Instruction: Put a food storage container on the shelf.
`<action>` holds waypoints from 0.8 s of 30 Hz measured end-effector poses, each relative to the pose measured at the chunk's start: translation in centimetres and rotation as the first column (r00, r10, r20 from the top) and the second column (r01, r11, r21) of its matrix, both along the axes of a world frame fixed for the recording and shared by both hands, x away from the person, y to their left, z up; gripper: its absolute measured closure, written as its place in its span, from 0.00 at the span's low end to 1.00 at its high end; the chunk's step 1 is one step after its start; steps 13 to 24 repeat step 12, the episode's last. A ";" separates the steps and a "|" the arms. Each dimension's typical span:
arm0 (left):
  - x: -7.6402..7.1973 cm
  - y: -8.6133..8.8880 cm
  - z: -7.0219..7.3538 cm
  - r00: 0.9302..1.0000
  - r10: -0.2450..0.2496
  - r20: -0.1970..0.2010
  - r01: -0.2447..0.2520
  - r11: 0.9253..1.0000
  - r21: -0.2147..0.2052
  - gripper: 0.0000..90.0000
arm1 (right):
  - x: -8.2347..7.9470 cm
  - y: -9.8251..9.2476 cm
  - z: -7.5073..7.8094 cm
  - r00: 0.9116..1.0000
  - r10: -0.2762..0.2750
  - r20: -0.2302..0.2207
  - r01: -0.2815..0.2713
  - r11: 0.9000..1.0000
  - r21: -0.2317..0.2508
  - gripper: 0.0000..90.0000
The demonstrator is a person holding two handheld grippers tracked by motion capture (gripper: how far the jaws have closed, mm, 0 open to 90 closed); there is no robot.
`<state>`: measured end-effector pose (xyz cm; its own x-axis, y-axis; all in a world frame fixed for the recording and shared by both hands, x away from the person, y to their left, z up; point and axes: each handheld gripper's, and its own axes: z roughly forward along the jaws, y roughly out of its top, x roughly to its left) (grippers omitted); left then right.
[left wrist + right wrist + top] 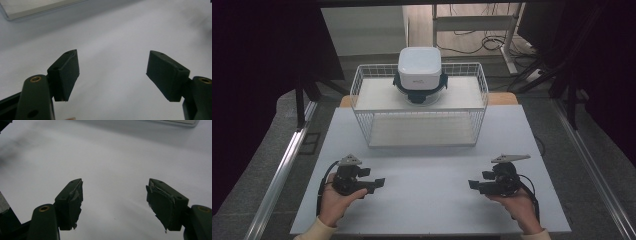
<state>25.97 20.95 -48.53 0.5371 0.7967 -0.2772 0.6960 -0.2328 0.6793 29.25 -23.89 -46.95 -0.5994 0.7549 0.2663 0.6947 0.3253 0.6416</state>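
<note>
While both hands rest low on the white table [427, 165], the left gripper [379, 182] lies near the front left and the right gripper [472, 184] near the front right, their tips turned toward each other and well apart. Each gripper's jaws stand wide apart with nothing between them; in the left gripper view [112, 75] and the right gripper view [113, 202] bare tabletop shows between the dark pads, those of the right gripper ragged at the edges. Beyond the grippers, at the far middle of the table, stands a white wire basket [362, 95], and a white square-lidded appliance with a dark base [419, 70] sits on its upper shelf, far from both hands.
</note>
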 end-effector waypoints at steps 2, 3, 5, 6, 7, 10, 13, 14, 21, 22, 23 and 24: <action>0.0 0.0 0.0 1.000 -0.001 -0.002 0.001 1.000 0.003 0.28 | 0.0 -0.1 0.0 1.000 -0.004 0.001 0.004 1.000 -0.001 0.32; 0.1 0.0 -0.1 1.000 -0.001 -0.006 0.001 1.000 0.003 0.28 | 0.0 -0.2 0.0 1.000 -0.005 0.001 0.005 1.000 -0.001 0.32; 0.1 0.1 -0.2 1.000 0.001 -0.008 -0.001 1.000 0.000 0.28 | 0.0 -0.3 -0.1 1.000 -0.007 0.002 0.007 1.000 -0.004 0.32; 0.1 0.1 -0.2 1.000 0.002 -0.009 -0.002 1.000 0.000 0.28 | 0.0 -0.3 -0.1 1.000 -0.011 0.001 0.011 1.000 -0.005 0.32; 0.2 0.2 -0.2 1.000 0.004 -0.010 -0.004 1.000 -0.001 0.28 | 0.0 -0.3 0.0 1.000 -0.012 -0.003 0.012 1.000 -0.003 0.32; 0.3 0.1 -0.3 1.000 0.003 -0.013 -0.003 1.000 -0.003 0.28 | -0.1 -0.4 0.0 1.000 -0.012 0.005 0.012 1.000 -0.005 0.31; 0.3 0.1 -0.3 1.000 0.004 -0.013 -0.004 1.000 -0.004 0.28 | -0.2 -0.4 0.2 1.000 -0.006 0.010 0.006 1.000 -0.001 0.30; 0.3 0.1 -0.3 1.000 0.004 -0.013 -0.004 1.000 -0.004 0.28 | -0.2 -0.4 0.2 1.000 -0.006 0.010 0.006 1.000 -0.001 0.30; 0.3 0.1 -0.3 1.000 0.004 -0.013 -0.004 1.000 -0.004 0.28 | -0.2 -0.4 0.2 1.000 -0.006 0.010 0.006 1.000 -0.001 0.30; 0.3 0.1 -0.3 1.000 0.004 -0.013 -0.004 1.000 -0.004 0.28 | -0.2 -0.4 0.2 1.000 -0.006 0.010 0.006 1.000 -0.001 0.30; 0.3 0.1 -0.3 1.000 0.004 -0.013 -0.004 1.000 -0.004 0.28 | -0.2 -0.4 0.2 1.000 -0.006 0.010 0.006 1.000 -0.001 0.30; 0.3 0.1 -0.3 1.000 0.004 -0.013 -0.004 1.000 -0.004 0.28 | -0.2 -0.4 0.2 1.000 -0.006 0.010 0.006 1.000 -0.001 0.30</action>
